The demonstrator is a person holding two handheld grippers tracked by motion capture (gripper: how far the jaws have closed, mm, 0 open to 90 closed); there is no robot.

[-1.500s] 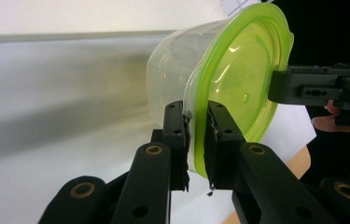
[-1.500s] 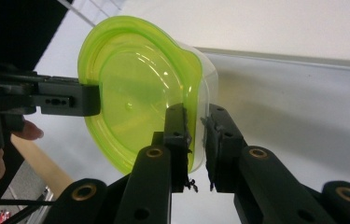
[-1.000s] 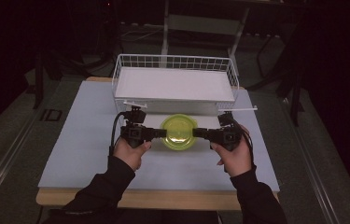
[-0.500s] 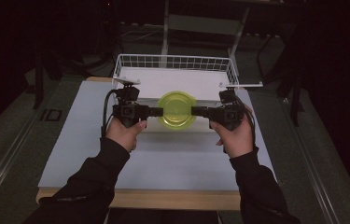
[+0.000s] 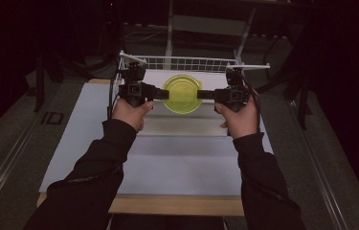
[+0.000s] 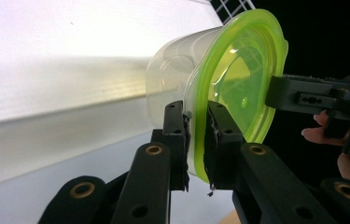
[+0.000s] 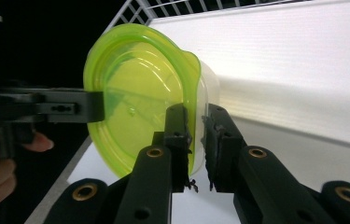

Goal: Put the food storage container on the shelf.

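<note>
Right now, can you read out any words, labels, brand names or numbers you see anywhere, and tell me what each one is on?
No readable text anywhere.
container: clear tub with a green lid, no label or print seen.
left gripper and right gripper: black jaws clamped on the lid's rim, no markings.
wire basket: no tag.
floor mark left of the table: a boxed sign, too blurred to read.

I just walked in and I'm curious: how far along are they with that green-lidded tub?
Done: the tub, lid on, is picked up. In hand: the left gripper and right gripper each pinch its rim, holding it in the air over the wire basket. Left, probably: setting it down inside the basket.
</note>
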